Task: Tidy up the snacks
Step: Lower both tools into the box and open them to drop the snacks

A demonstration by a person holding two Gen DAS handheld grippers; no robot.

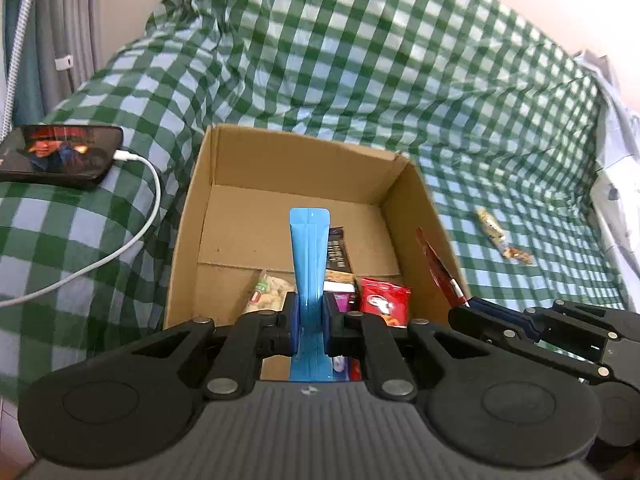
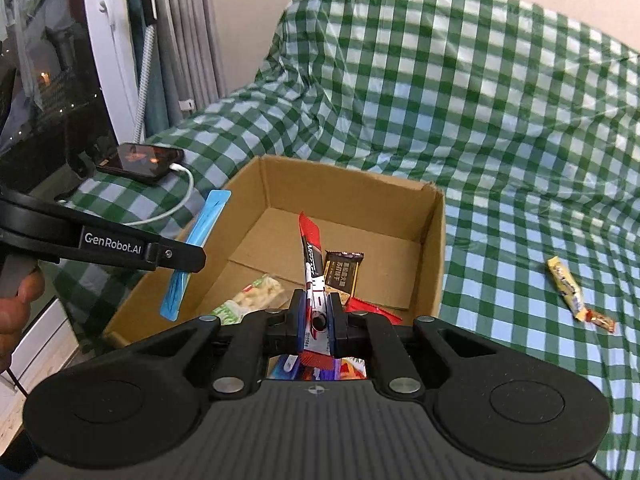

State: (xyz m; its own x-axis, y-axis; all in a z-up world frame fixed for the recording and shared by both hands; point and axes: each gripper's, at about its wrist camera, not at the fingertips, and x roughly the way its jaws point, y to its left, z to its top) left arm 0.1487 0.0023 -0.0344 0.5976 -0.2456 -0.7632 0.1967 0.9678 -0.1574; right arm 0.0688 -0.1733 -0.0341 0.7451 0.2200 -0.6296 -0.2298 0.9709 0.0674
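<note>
Left gripper (image 1: 308,320) clamps a blue sachet (image 1: 309,256) upright above the cardboard box (image 1: 304,160); right gripper (image 2: 318,320) clamps a red-white snack stick (image 2: 314,276) over it, yellow candy bar (image 2: 566,286) lying far right.

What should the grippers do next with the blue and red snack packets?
Probably lower both and let go. The left gripper is shut on the blue packet and the right gripper on the red packet, both already above the open cardboard box where other snacks lie.
</note>
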